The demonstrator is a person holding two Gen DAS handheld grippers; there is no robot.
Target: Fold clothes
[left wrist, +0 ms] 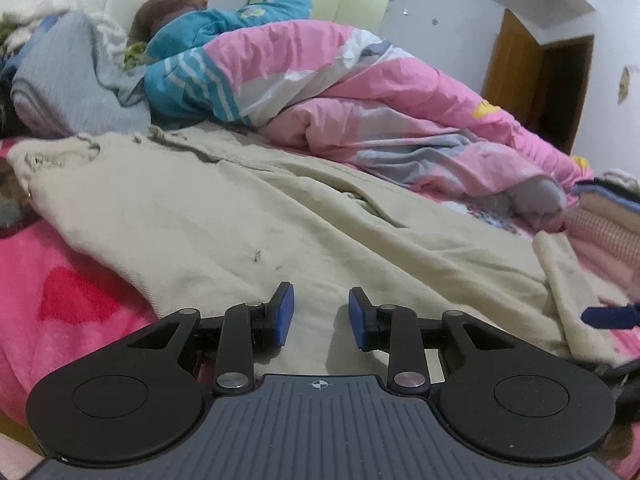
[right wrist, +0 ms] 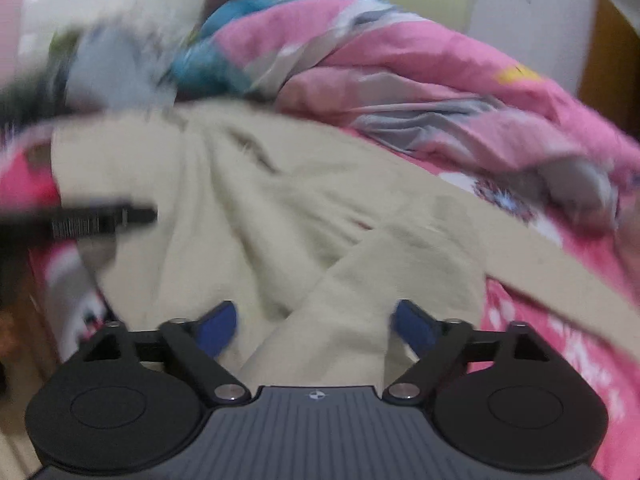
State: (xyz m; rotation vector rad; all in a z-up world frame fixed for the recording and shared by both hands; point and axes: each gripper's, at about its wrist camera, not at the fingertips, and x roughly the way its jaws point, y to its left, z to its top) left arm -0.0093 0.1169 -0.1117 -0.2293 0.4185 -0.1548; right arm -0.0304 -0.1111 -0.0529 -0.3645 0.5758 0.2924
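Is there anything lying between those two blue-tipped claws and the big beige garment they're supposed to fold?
Nothing visible. The beige knitted garment lies spread on the pink bedcover directly under both. The left gripper hovers open over it; the right gripper stands open around a raised fold. The pink quilt sits behind, out of the way.

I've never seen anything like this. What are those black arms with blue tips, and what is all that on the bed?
Those are two hand-held grippers, each carried by a person, with a camera looking along its fingers. One picture comes from the left gripper, the other, blurred, from the right gripper. Both are open and hold nothing. A beige garment lies spread on a pink blanket; one sleeve runs between the right gripper's open fingers. Behind lies a bunched pink quilt.
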